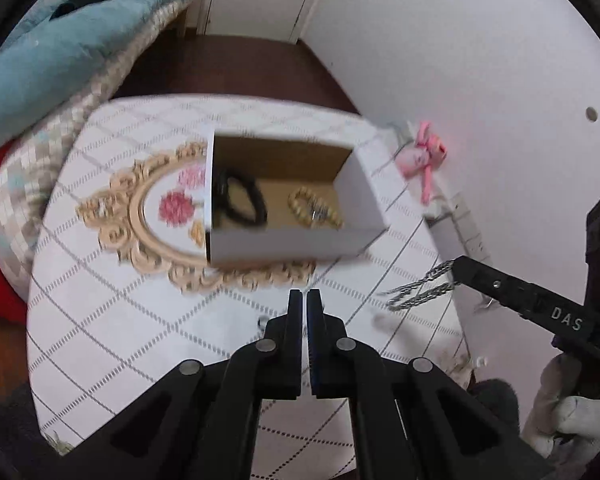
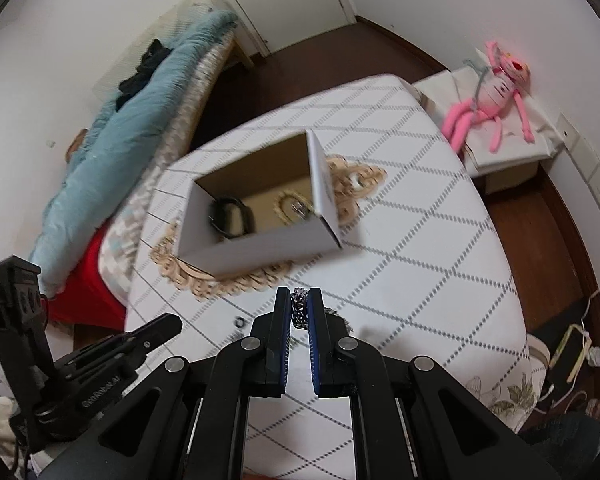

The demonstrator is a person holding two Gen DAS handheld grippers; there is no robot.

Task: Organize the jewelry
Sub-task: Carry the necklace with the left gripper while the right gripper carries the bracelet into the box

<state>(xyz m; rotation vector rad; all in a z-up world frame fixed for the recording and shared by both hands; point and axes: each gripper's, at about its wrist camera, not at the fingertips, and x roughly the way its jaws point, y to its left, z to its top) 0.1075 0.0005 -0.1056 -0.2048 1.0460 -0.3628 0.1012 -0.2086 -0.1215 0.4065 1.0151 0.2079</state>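
Note:
An open white cardboard box [image 1: 296,240] [image 2: 260,248] sits on an ornate gold tray [image 1: 140,216] [image 2: 188,272] on the table. Inside lie a black band [image 1: 242,200] [image 2: 230,216] and a gold bead bracelet [image 1: 314,208] [image 2: 292,206]. My right gripper [image 2: 299,300] is shut on a silver chain [image 2: 299,310], held above the table in front of the box; the chain [image 1: 420,286] hangs from its tip [image 1: 458,266] in the left wrist view. My left gripper [image 1: 304,298] is shut and empty, near the tray's front edge; it also shows in the right wrist view [image 2: 168,326].
The table has a white cloth with a grey diamond pattern [image 1: 120,340] [image 2: 440,260]. A small ring-like item [image 2: 239,323] lies on the cloth. A bed with a blue blanket [image 2: 120,152] stands at the left. A pink plush toy [image 2: 488,96] lies on a stand at the right.

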